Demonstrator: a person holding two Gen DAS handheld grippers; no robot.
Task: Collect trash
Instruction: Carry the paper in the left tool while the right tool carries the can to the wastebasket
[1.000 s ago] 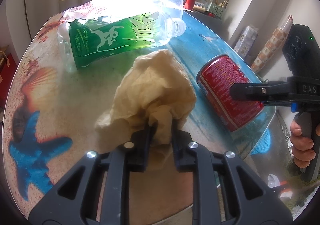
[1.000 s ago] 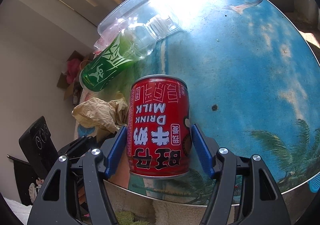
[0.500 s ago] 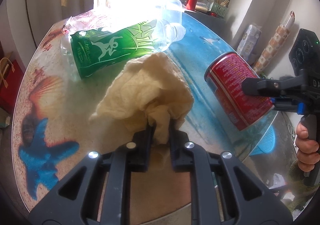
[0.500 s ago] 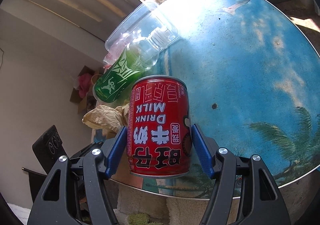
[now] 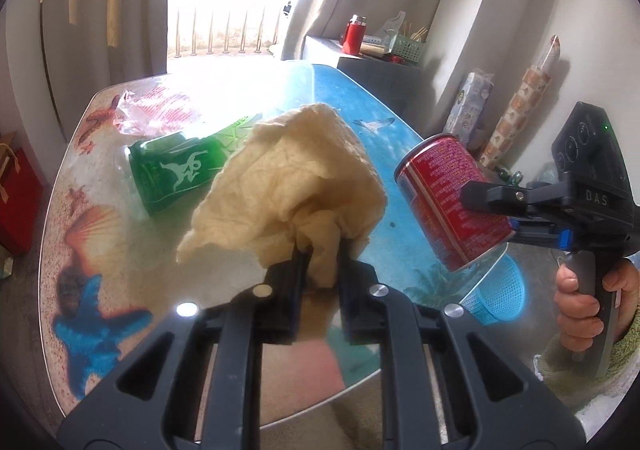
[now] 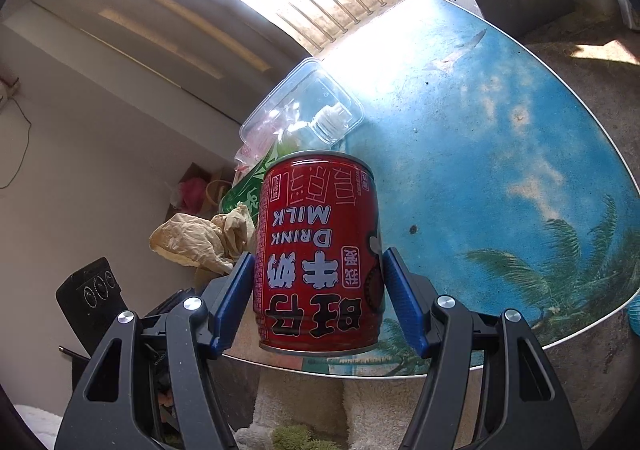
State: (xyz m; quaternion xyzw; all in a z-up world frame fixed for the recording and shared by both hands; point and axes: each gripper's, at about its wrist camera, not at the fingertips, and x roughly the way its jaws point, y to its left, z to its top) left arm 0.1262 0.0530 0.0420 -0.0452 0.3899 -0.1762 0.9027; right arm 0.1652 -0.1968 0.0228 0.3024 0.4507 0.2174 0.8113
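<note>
Nearest the left wrist camera, the left gripper had its fingers pinching the lower fold of a crumpled tan paper, which was held up above the worktop and bulged out over the fingers. In the right wrist view the right gripper had its blue-padded fingers clamped on either side of a red milk can, its label upside down to the camera; the can was off the worktop and hung over its near edge. From the left view the same can sat tilted at the right, with the person's right hand wrapped around the gripper handle and a blue basket on the floor below it.

Farther out on the beach-printed worktop lay a green-labelled plastic bottle on its side. Its cap end touched or overlapped a clear plastic container, and a crinkled clear wrapper with red print lay beyond. At the far wall stood a cabinet carrying a red flask.
</note>
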